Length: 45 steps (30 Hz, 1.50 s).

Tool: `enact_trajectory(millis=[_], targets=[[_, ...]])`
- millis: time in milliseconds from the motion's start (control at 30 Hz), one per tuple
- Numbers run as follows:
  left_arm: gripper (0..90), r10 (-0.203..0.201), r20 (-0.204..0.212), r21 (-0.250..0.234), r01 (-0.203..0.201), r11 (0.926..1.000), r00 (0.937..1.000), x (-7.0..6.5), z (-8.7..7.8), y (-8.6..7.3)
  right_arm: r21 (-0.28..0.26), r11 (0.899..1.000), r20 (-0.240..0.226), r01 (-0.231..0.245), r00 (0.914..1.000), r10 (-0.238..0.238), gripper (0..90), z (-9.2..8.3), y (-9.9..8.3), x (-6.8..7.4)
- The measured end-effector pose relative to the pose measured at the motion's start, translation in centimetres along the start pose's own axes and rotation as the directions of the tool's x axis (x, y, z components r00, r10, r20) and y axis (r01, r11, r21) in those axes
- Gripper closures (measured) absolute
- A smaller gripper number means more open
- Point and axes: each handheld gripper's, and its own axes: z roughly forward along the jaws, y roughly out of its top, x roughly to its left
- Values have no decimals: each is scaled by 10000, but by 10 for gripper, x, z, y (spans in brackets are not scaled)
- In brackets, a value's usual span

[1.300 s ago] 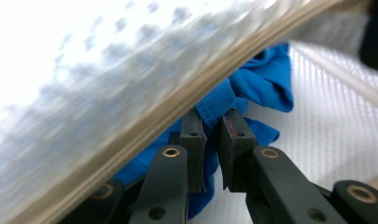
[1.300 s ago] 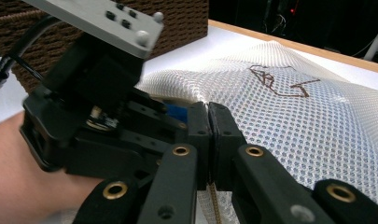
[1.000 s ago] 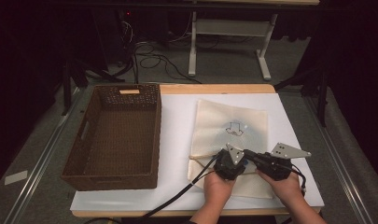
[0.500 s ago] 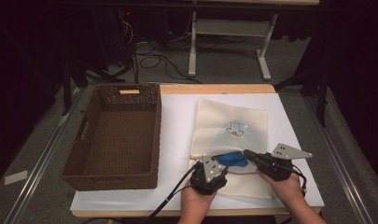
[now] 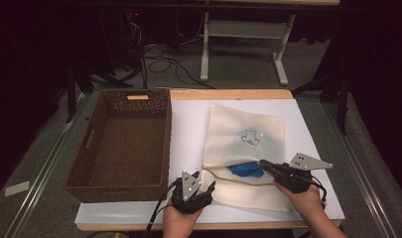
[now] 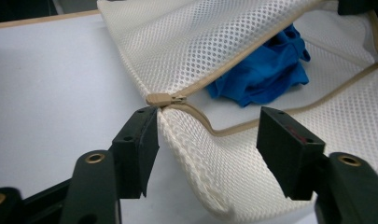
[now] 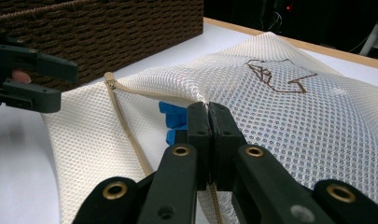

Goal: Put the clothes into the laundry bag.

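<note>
With the zipper slider (image 6: 165,99) dragged to the mesh laundry bag's (image 5: 245,136) corner, the left claw (image 5: 197,187) has just spread apart off it, while the right claw (image 7: 208,122) stays clamped on the bag's upper edge, so the blue garment (image 6: 263,70) beyond both claws looks reachable.

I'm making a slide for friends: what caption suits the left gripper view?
Open left gripper facing the tan zipper pull of an unzipped white mesh laundry bag holding a crumpled blue cloth.
</note>
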Motion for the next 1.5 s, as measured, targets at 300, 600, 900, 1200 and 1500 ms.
enact_trajectory(millis=[300,600,900,1200,1500], targets=[[361,-315,-16,-24,315,9995,9995,7,0,0,56,10000,-19,53,10000,-53,895,-2,-1,2],[361,-291,43,55,291,9996,9996,9,0,1,887,9950,-223,461,9988,-443,893,5,-12,10],[362,-170,200,274,164,9995,9997,8,2,0,2206,9715,-643,871,9951,-746,891,23,-27,15],[361,-150,228,255,144,9996,9996,7,1,0,3402,9338,-672,1109,9934,-935,886,38,-38,17],[360,-151,249,309,143,9994,9996,8,2,0,3472,9313,-628,1100,9936,-939,885,40,-39,16]])
